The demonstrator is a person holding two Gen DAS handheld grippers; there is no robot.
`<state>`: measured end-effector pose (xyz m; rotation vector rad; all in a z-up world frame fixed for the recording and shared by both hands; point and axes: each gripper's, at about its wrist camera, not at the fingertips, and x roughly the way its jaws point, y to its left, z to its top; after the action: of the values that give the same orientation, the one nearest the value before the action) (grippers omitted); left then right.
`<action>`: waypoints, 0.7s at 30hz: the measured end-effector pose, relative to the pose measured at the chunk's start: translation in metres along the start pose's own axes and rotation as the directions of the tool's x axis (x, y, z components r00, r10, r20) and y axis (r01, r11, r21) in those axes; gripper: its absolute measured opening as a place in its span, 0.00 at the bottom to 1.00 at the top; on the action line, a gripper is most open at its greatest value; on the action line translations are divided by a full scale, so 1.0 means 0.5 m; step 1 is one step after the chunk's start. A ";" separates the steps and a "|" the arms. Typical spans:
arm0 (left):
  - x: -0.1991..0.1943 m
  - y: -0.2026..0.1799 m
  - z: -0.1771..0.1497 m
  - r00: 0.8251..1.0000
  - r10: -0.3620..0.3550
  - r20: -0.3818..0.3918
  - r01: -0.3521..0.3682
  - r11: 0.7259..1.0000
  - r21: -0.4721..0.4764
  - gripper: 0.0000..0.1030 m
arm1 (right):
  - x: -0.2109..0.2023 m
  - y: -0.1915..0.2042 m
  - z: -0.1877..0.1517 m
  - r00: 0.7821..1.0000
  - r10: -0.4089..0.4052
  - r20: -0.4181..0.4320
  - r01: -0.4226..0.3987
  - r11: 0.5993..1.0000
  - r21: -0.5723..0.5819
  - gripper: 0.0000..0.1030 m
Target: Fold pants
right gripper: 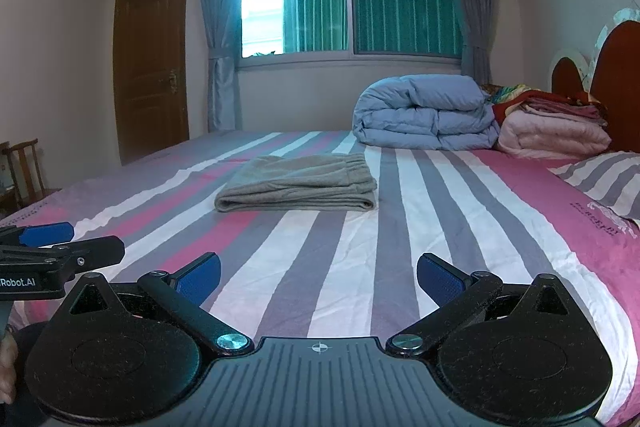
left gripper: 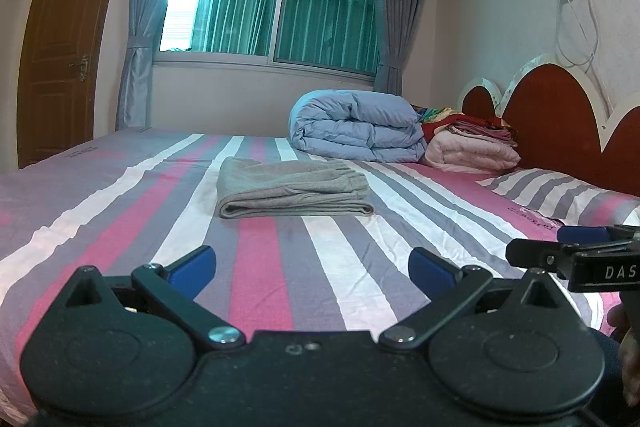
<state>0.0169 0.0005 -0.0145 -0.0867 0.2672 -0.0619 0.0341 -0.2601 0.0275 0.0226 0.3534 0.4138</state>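
Note:
Grey pants (left gripper: 294,189) lie folded into a flat rectangle on the striped bed (left gripper: 120,203), also seen in the right wrist view as grey pants (right gripper: 298,185) on the bed (right gripper: 460,211). My left gripper (left gripper: 312,265) is open, well back from the pants near the bed's front edge, nothing between its blue pads. My right gripper (right gripper: 319,273) is open too, equally far back and empty. Each gripper shows at the side of the other's view: the right one (left gripper: 580,247), the left one (right gripper: 52,243).
A folded blue duvet (left gripper: 356,127) and a pink blanket stack (left gripper: 472,147) sit at the far right by the red headboard (left gripper: 560,115). A striped pillow (left gripper: 560,191) lies right. A window with curtains, a wooden door (right gripper: 152,67) and a chair (right gripper: 24,167) stand beyond the bed.

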 end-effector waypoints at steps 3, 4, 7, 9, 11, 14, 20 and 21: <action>0.000 -0.001 0.000 1.000 0.000 -0.001 0.000 1.000 0.000 0.94 | 0.001 0.002 0.000 1.000 -0.001 -0.002 0.001 1.000 0.000 1.00; 0.000 -0.002 -0.001 1.000 -0.001 -0.001 0.001 1.000 0.000 0.94 | 0.001 0.001 0.000 1.000 -0.001 -0.003 0.001 1.000 0.000 1.00; 0.001 -0.002 -0.001 1.000 -0.001 -0.003 0.001 1.000 0.001 0.94 | 0.000 0.001 0.000 1.000 -0.001 -0.003 0.001 1.000 0.001 1.00; 0.002 -0.001 -0.002 1.000 -0.002 -0.006 0.002 1.000 0.001 0.94 | 0.000 0.000 0.000 1.000 -0.001 -0.003 0.001 1.000 0.001 1.00; 0.003 0.000 -0.003 1.000 -0.002 -0.006 0.002 1.000 0.000 0.94 | 0.000 0.000 0.000 1.000 -0.001 -0.004 0.001 1.000 0.001 1.00; 0.003 0.000 -0.003 1.000 -0.002 -0.006 0.002 1.000 0.002 0.94 | 0.000 0.000 0.000 1.000 0.000 -0.003 0.000 1.000 0.001 1.00; 0.004 -0.001 -0.003 1.000 -0.007 -0.008 0.007 1.000 0.006 0.94 | -0.001 -0.001 0.000 1.000 -0.002 -0.005 0.002 1.000 0.003 1.00; 0.004 -0.002 -0.004 1.000 -0.007 -0.008 0.007 1.000 0.007 0.94 | -0.001 -0.001 0.000 1.000 -0.002 -0.004 0.002 1.000 0.004 1.00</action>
<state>0.0181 -0.0009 -0.0169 -0.0804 0.2748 -0.0702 0.0337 -0.2607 0.0278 0.0248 0.3583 0.4115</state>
